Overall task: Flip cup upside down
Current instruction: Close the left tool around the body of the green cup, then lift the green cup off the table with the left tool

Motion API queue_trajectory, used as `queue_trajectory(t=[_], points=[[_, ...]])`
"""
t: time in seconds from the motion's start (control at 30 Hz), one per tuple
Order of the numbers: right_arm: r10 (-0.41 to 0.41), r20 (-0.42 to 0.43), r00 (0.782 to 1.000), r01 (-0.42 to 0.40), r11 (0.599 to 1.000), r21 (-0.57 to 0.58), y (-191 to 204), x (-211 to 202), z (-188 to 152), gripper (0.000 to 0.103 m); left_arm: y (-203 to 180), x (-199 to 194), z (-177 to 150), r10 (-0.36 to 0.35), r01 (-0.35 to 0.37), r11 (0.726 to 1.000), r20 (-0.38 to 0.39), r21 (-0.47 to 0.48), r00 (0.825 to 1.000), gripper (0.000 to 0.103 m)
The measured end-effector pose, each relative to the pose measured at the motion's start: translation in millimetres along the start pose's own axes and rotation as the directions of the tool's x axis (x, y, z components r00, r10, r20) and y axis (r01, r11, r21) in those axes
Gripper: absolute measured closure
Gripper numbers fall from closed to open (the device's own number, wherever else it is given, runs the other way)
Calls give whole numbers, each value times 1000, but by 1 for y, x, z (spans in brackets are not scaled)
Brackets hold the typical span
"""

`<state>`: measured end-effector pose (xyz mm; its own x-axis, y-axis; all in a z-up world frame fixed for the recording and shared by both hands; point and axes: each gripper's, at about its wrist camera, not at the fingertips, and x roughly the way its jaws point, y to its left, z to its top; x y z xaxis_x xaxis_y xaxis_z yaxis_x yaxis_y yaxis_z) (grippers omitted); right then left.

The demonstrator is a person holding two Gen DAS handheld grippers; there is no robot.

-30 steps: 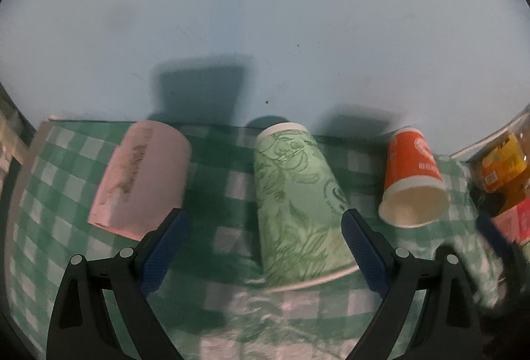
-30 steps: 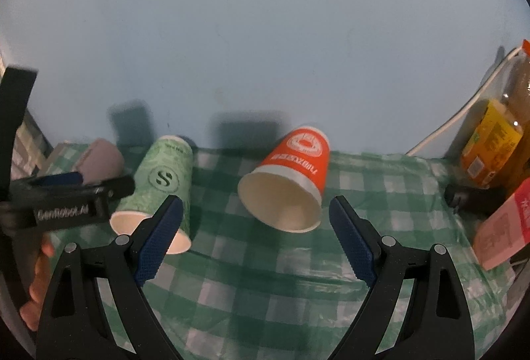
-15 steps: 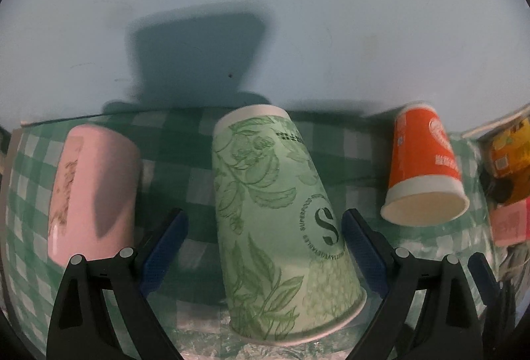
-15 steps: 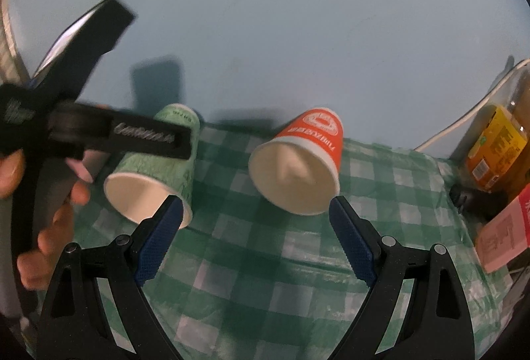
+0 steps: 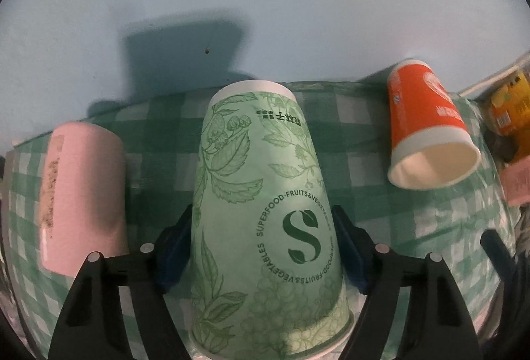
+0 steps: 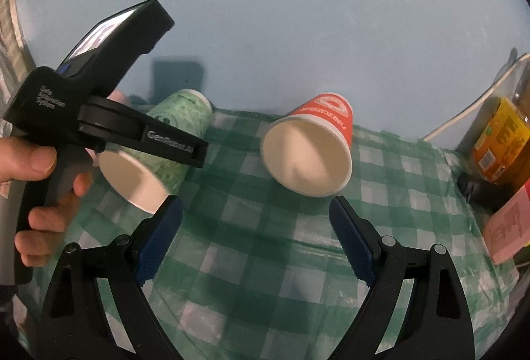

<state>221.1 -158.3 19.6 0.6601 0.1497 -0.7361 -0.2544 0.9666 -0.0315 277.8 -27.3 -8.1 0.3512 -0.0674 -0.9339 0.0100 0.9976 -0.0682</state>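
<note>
A green leaf-print paper cup [image 5: 265, 211] lies on its side on the green checked cloth [image 5: 357, 168], mouth toward me. My left gripper [image 5: 265, 244] is shut on it, both blue pads pressed to its sides. The same cup shows in the right wrist view [image 6: 155, 148] with the left gripper [image 6: 99, 121] clamped on it, its mouth raised. An orange paper cup [image 5: 427, 131] lies on its side to the right, also in the right wrist view [image 6: 311, 151]. My right gripper [image 6: 255, 237] is open and empty, just in front of the orange cup.
A pink cup [image 5: 82, 201] lies on its side left of the green cup. Orange drink bottles [image 6: 500, 141] and a pink box [image 6: 510, 227] stand at the right edge, with a white cable [image 6: 477, 105]. A pale blue wall [image 6: 298, 12] closes the back.
My left gripper moved forward around the green cup and closed on it. The right gripper came a little closer to the orange cup and stayed open.
</note>
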Motion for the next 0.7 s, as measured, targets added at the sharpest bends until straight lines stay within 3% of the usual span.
queue_trajectory(t=[0.3,0.53,0.7], points=[[44,8,999,-44,999,24,-7,-24,-20,14,-14,-35,-43,-6,-6,989,81,147,997,25],[71,29,997,-72,997,41,-16,-56,-45,14,-28,-67,-85,-30,-12,957,140,290,990,25],[96,26,995,-98,993,60,-19,-72,-61,14,-41,-75,-117,-56,2,928,135,372,989,25]])
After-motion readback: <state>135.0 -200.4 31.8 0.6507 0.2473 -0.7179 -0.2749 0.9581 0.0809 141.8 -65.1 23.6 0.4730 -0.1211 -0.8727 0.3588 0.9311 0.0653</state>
